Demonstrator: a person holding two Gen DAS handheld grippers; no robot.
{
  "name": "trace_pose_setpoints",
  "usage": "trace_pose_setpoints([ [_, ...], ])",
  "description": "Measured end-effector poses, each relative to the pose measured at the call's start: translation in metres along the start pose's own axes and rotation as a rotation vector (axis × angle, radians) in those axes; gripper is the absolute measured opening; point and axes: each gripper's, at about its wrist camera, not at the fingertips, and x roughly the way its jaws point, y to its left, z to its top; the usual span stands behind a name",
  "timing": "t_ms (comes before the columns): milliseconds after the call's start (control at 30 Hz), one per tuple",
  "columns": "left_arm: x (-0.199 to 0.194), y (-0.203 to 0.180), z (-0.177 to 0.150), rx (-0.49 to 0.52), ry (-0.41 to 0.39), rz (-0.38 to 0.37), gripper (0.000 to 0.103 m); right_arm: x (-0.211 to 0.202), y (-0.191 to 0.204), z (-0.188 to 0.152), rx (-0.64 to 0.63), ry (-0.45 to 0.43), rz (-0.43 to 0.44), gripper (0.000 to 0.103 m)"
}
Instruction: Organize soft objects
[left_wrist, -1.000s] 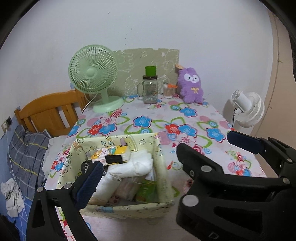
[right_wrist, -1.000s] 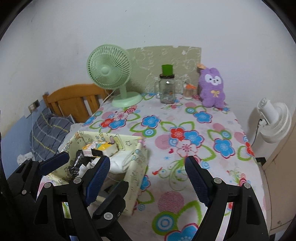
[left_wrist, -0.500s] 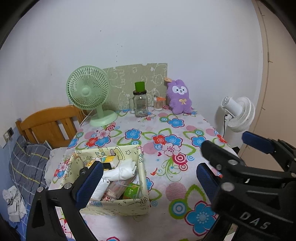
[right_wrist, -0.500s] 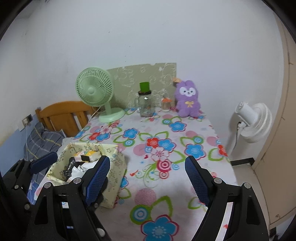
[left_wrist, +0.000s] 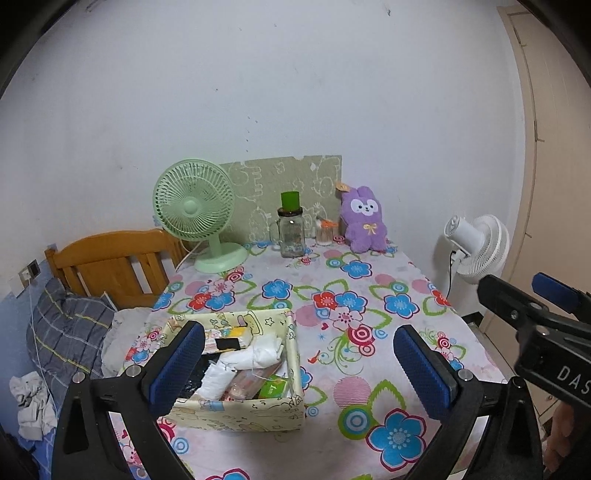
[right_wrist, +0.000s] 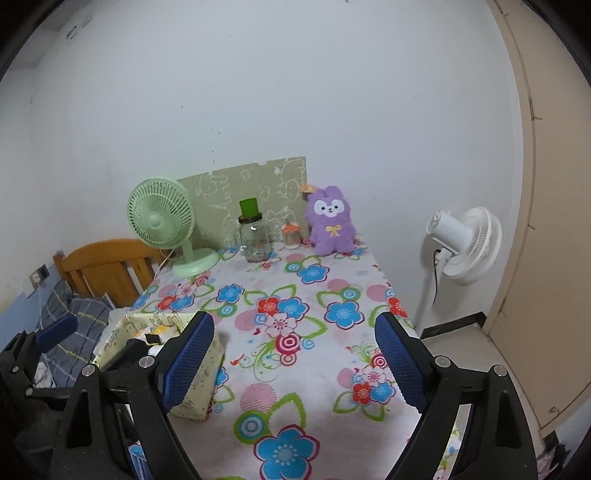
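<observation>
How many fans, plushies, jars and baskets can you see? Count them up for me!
Fans: 2, the green fan on the table and the white fan beside it.
Plush toys: 1, the purple bunny.
Glass jars: 2, the big jar and the small jar.
Baskets: 1, the fabric basket.
Total: 6.

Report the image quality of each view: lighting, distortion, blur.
Left wrist view: soft even light, strong fisheye bending of the door frame, dark corners, sharp fabric bin. Right wrist view: same flat light and curvature; purple plush sharp, no glare.
</observation>
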Motion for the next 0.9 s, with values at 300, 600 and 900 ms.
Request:
trace_pose_setpoints([
  [300, -0.012, 0.011, 0.0, -0.029, -0.016, 0.008, 0.103, -0.014, 0.0, 0.001, -0.006, -0.027, -0.005, 0.094],
  [600, -0.017, 0.019, -0.001, -0.048, -0.024, 0.042, 0.103, -0.019, 0.006, -0.001, -0.018, -0.044, 0.007, 0.099],
  [900, -0.017, 0.025, -0.002, -0.067, -0.025, 0.043, 0.103, -0.015, 0.013, -0.001, -0.038, -0.042, 0.006, 0.1],
])
